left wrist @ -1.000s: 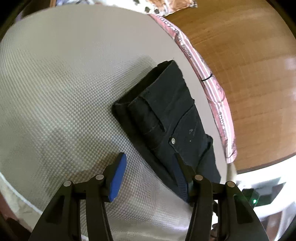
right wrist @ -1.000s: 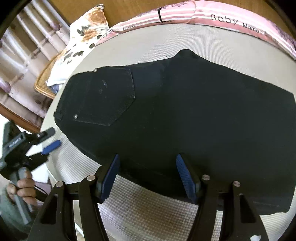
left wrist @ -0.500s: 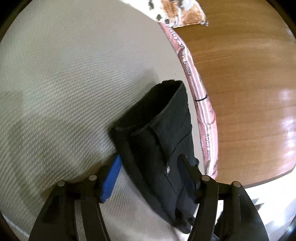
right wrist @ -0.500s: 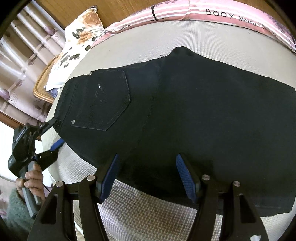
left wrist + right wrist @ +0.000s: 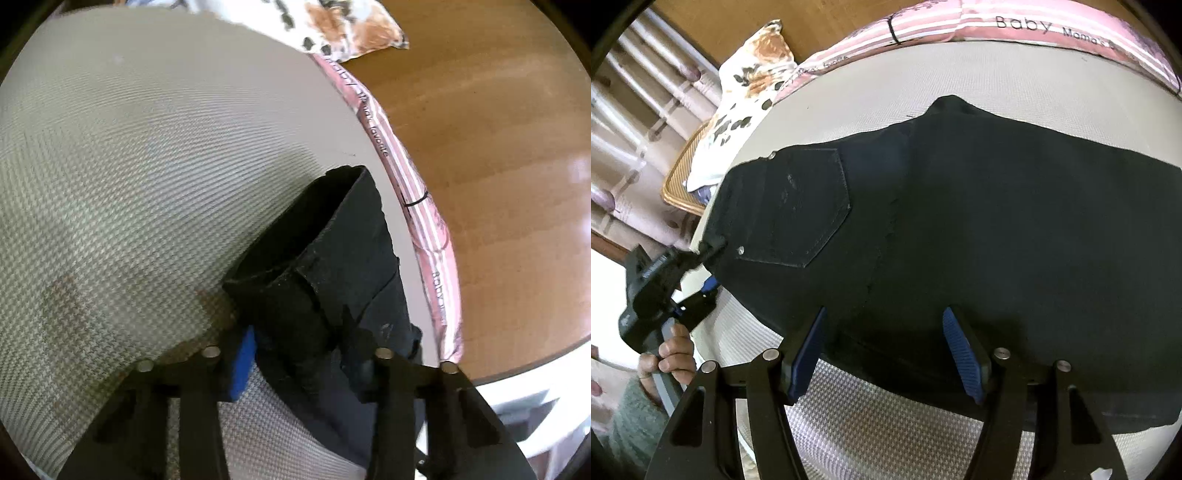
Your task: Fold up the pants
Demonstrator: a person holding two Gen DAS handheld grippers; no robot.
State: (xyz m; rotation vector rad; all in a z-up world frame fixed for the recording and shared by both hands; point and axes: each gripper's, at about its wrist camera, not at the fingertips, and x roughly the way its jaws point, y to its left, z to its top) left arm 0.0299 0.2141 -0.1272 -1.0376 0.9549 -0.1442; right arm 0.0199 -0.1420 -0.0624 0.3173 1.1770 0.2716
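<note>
Lettering on the pink striped cushion only

In your right wrist view, the pink striped cushion (image 5: 1034,22) along the far edge of the bed reads "Baby" in large dark letters, then "Mama's", cut off at the frame edge. In your left wrist view the same cushion (image 5: 436,236) shows "Baby" and a smaller word, too blurred to read surely.

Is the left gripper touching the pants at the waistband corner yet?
Touching. In the right wrist view the left gripper has the waistband corner of the pants between its fingers; the left wrist view shows black cloth filling the gap beside the blue pad.
</note>
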